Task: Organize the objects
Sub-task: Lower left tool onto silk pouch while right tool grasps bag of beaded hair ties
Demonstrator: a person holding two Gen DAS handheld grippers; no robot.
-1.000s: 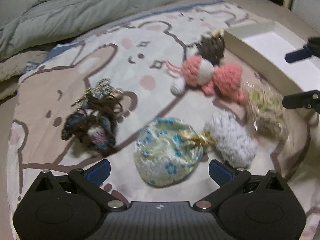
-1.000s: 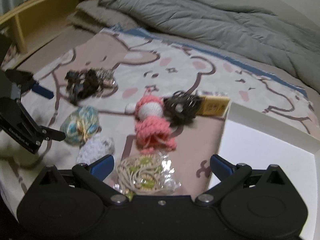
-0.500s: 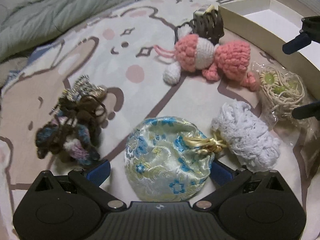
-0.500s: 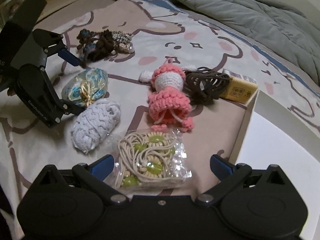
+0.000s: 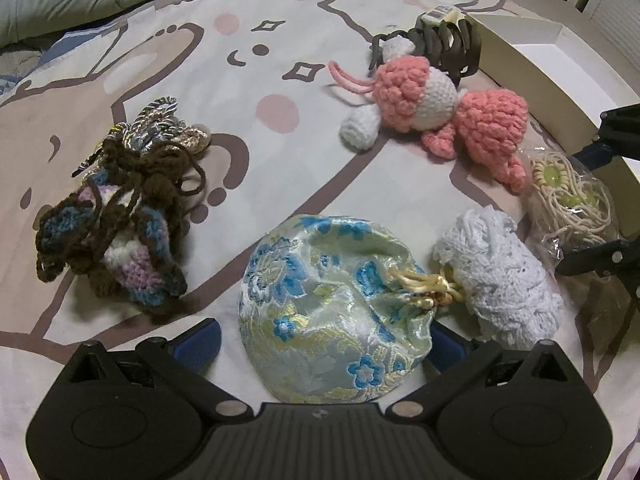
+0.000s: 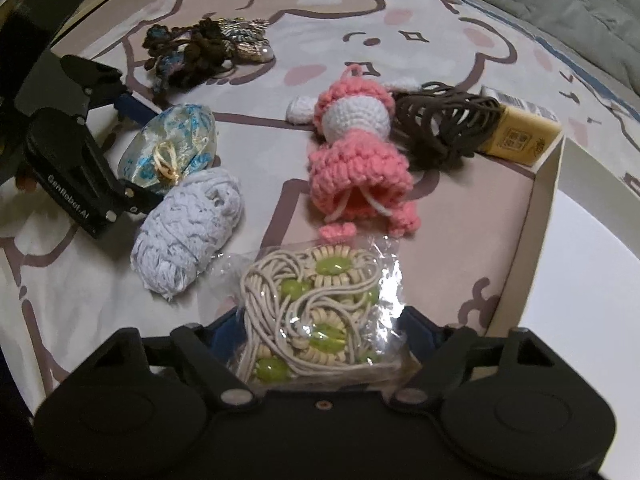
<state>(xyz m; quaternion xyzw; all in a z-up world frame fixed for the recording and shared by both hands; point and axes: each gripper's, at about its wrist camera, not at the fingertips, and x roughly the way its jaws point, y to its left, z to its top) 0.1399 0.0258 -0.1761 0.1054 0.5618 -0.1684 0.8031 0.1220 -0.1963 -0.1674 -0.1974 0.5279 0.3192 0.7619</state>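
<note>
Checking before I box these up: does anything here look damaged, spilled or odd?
Nothing looks damaged or spilled. The pink doll lies on its side, and the brown hair ties lean on a yellow box, outside the white tray.

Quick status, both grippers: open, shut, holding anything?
Left gripper: open, straddling the floral satin pouch, not gripping.
Right gripper: closing around the bagged bead cords; grip not confirmed.

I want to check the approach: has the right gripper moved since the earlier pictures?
Yes. The right gripper has come down toward the bed: the bagged bead cord, ahead of it before, now lies between its closing jaws, beside the white box.
</note>
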